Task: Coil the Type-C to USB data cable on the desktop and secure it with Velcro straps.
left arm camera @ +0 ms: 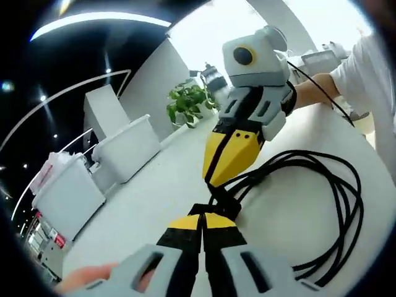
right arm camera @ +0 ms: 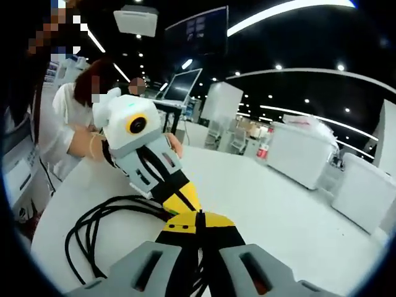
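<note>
A black data cable (left arm camera: 346,210) lies in several loops on the white round table (left arm camera: 142,210). Its strands gather into one bunch just past my left gripper (left arm camera: 202,216), whose yellow-and-black jaws are shut on that bunch. My right gripper (left arm camera: 213,182) comes down from the upper right, jaws shut, tip touching the same gathered spot. In the right gripper view the cable (right arm camera: 86,229) loops out to the left on the table (right arm camera: 278,210). There my right gripper (right arm camera: 198,215) is shut at the bunch, tip to tip with the left gripper (right arm camera: 187,207). I cannot pick out a Velcro strap from the black strands.
A person in white (right arm camera: 71,117) stands at the table's far side, and a sleeve (left arm camera: 365,68) reaches in. White box-shaped furniture (left arm camera: 127,148) and a green plant (left arm camera: 189,102) stand beyond the table edge. White counters (right arm camera: 303,151) stand farther back.
</note>
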The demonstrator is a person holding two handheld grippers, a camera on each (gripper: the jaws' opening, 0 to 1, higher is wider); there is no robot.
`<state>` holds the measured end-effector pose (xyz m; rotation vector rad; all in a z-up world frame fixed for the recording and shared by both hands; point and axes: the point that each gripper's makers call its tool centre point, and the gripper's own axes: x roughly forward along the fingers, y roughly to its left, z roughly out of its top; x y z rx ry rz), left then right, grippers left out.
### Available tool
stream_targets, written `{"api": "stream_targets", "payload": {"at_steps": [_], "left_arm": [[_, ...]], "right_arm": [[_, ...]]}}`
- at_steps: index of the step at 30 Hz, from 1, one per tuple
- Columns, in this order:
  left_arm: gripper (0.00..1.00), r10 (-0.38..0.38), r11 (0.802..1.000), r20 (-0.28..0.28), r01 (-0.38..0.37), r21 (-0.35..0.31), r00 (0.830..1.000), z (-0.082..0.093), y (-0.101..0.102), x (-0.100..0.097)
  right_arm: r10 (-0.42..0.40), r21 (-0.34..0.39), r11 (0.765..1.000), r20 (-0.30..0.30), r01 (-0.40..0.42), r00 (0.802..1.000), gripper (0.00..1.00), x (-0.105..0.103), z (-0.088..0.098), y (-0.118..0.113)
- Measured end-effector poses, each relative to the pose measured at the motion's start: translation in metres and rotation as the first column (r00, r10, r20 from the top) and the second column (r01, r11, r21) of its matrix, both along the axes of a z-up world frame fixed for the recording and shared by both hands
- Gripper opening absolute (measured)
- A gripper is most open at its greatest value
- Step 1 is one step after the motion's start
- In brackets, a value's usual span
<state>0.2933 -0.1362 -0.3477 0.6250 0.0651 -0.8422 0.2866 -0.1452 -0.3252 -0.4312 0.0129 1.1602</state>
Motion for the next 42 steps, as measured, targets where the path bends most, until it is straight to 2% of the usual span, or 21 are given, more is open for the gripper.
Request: {"api": "stream_targets", "payload": {"at_steps": [2, 4, 7, 13, 14, 18, 21, 22, 24, 28, 31, 33, 35, 36, 37, 38, 39, 40, 42], "left_arm": [[0.03, -0.005, 0.999, -0.047, 0.003, -0.035, 0.999, -0.002, -0.001, -0.001], [0.03, -0.008, 1.0, -0.068, 0.007, -0.02, 0.998, -0.01, -0.003, 0.0], [0.03, -0.014, 1.0, -0.071, 0.015, 0.011, 0.997, -0.018, -0.005, -0.001], [0.02, -0.027, 0.999, -0.096, 0.025, -0.021, 0.995, -0.017, -0.005, -0.001], [0.02, -0.028, 0.999, -0.096, 0.026, -0.019, 0.995, -0.017, -0.005, -0.001], [0.02, -0.031, 1.0, -0.087, 0.031, -0.001, 0.996, -0.019, -0.006, -0.002], [0.02, -0.031, 1.0, -0.087, 0.03, -0.004, 0.996, -0.019, -0.006, -0.002], [0.02, -0.029, 1.0, -0.088, 0.029, -0.005, 0.996, -0.02, -0.007, -0.002], [0.02, -0.023, 1.0, -0.085, 0.023, -0.002, 0.996, -0.02, -0.007, -0.001], [0.02, -0.015, 1.0, -0.083, 0.015, -0.004, 0.996, -0.02, -0.006, -0.001], [0.02, -0.014, 1.0, -0.081, 0.013, -0.007, 0.997, -0.02, -0.006, 0.0], [0.02, -0.013, 1.0, -0.085, 0.011, -0.017, 0.996, -0.02, -0.006, 0.001], [0.02, -0.012, 1.0, -0.09, 0.01, -0.029, 0.996, -0.02, -0.006, 0.001], [0.02, -0.013, 0.999, -0.091, 0.01, -0.032, 0.996, -0.02, -0.006, 0.001], [0.02, -0.014, 0.999, -0.094, 0.011, -0.035, 0.995, -0.02, -0.006, 0.001], [0.02, -0.014, 0.999, -0.095, 0.01, -0.039, 0.995, -0.02, -0.007, 0.001], [0.02, -0.013, 0.999, -0.095, 0.009, -0.041, 0.995, -0.02, -0.006, 0.001], [0.02, -0.013, 0.999, -0.094, 0.009, -0.042, 0.996, -0.019, -0.007, 0.002], [0.02, -0.009, 0.999, -0.088, 0.005, -0.04, 0.996, -0.019, -0.007, 0.002]], "right_arm": [[-0.005, -0.013, 1.0, 0.005, 0.005, 1.0, 0.01, 0.004, -0.002, 0.001], [-0.005, -0.006, 1.0, 0.0, 0.005, 1.0, 0.01, 0.008, -0.001, 0.002], [-0.009, -0.011, 1.0, -0.018, 0.009, 1.0, 0.01, 0.017, -0.002, 0.005], [-0.051, -0.078, 0.996, -0.099, 0.044, 0.994, 0.01, 0.037, -0.028, 0.008], [-0.068, -0.084, 0.995, -0.128, 0.057, 0.989, 0.01, 0.04, -0.033, 0.008], [-0.062, -0.107, 0.993, -0.174, 0.044, 0.983, 0.01, 0.045, -0.042, 0.011], [-0.055, -0.162, 0.987, -0.196, 0.023, 0.979, 0.0, 0.043, -0.046, 0.011], [-0.049, -0.191, 0.981, -0.181, 0.014, 0.982, 0.0, 0.043, -0.047, 0.011], [-0.036, -0.274, 0.962, -0.088, 0.01, 0.995, 0.0, 0.045, -0.048, 0.011], [-0.024, -0.318, 0.948, -0.043, 0.009, 0.999, 0.01, 0.041, -0.049, 0.014], [-0.029, -0.312, 0.95, -0.004, 0.027, 1.0, 0.02, 0.043, -0.049, 0.013], [-0.023, -0.285, 0.958, 0.05, 0.036, 0.998, 0.03, 0.046, -0.045, 0.014], [-0.059, -0.25, 0.965, 0.079, 0.077, 0.995, 0.03, 0.054, -0.045, 0.012], [-0.086, -0.244, 0.964, 0.097, 0.107, 0.992, 0.02, 0.06, -0.047, 0.009], [-0.101, -0.302, 0.944, 0.128, 0.136, 0.987, 0.02, 0.066, -0.056, 0.002], [-0.139, -0.194, 0.966, 0.175, 0.172, 0.975, 0.02, 0.075, -0.045, 0.007], [-0.11, -0.197, 0.971, 0.133, 0.135, 0.985, 0.02, 0.068, -0.049, 0.007], [-0.16, -0.205, 0.963, 0.082, 0.174, 0.984, 0.02, 0.071, -0.052, 0.0], [-0.189, -0.191, 0.961, 0.085, 0.202, 0.978, 0.02, 0.075, -0.043, -0.004]]}}
